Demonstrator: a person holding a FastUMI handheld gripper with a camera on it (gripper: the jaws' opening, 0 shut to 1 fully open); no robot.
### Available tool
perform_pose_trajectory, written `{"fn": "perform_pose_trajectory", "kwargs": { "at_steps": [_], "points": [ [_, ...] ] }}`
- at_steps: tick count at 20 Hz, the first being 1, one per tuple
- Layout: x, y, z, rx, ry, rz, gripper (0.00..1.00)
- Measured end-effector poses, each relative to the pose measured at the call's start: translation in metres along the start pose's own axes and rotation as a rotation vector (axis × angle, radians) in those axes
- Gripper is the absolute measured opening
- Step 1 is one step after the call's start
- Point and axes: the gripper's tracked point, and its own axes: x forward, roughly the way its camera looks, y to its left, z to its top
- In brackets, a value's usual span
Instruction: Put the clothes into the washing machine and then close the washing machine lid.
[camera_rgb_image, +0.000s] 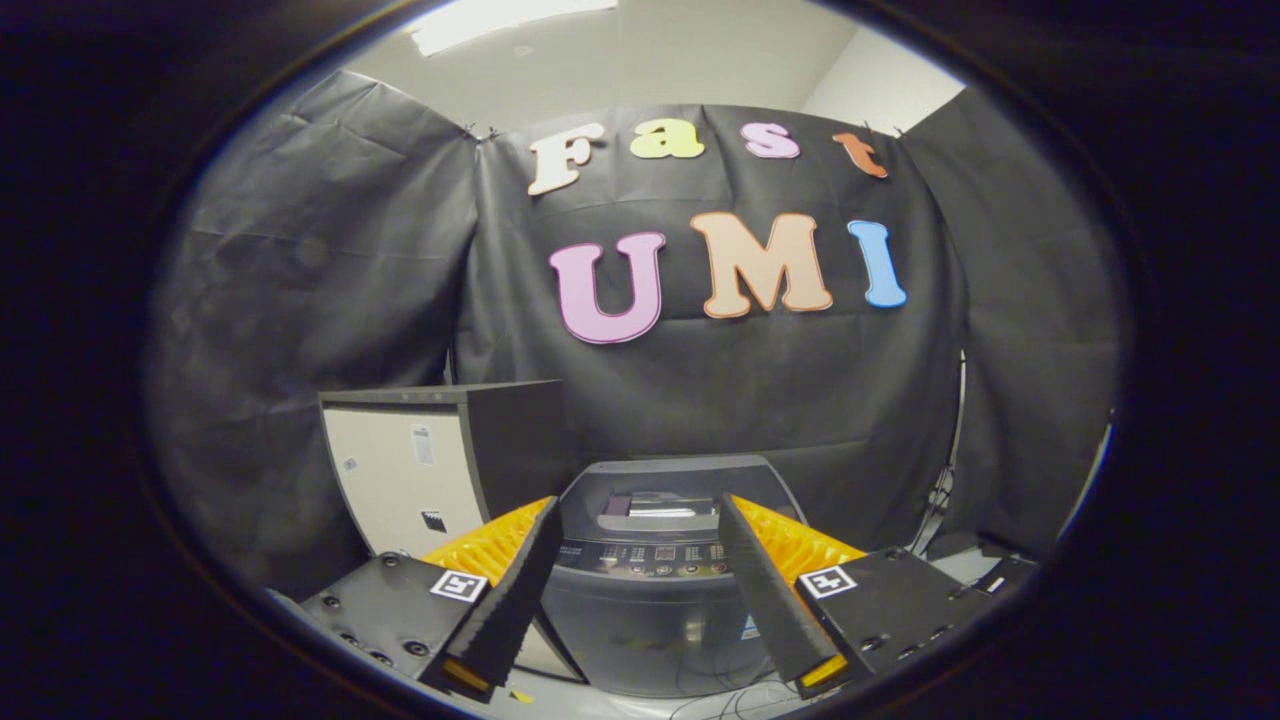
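Gripper view: the claw (640, 560) is held up in the air with its two fingers (510, 590) spread wide apart, and nothing is between them or touching them. Each finger carries a small square marker (459, 585) on its base.

Straight ahead, seen through the gap between the fingers, stands the washing machine (650, 610). It is a grey top-loader, and its front wall faces the claw. Its lid (670, 480) lies flat and closed on top. A glossy window in the lid catches the ceiling light. Just below the lid, a control panel (645, 557) with a row of small buttons runs across the front edge of the machine, level with the fingertips.

Beyond the left finger, and just beside the washing machine, stands a cabinet (420, 470) with a pale front and dark top and side; a few small stickers sit on the pale face. Thin cables (720, 690) trail on the floor (600, 700) below the washing machine's front.
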Motion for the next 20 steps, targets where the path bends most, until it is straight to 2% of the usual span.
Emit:
{"fn": "perform_pose_trajectory", "kwargs": {
  "at_steps": [10, 20],
  "points": [
    [-0.009, 0.010, 0.013, 0.000, -0.036, 0.029, 0.97],
    [-0.008, 0.013, 0.005, 0.007, -0.013, 0.039, 0.97]
  ]
}}
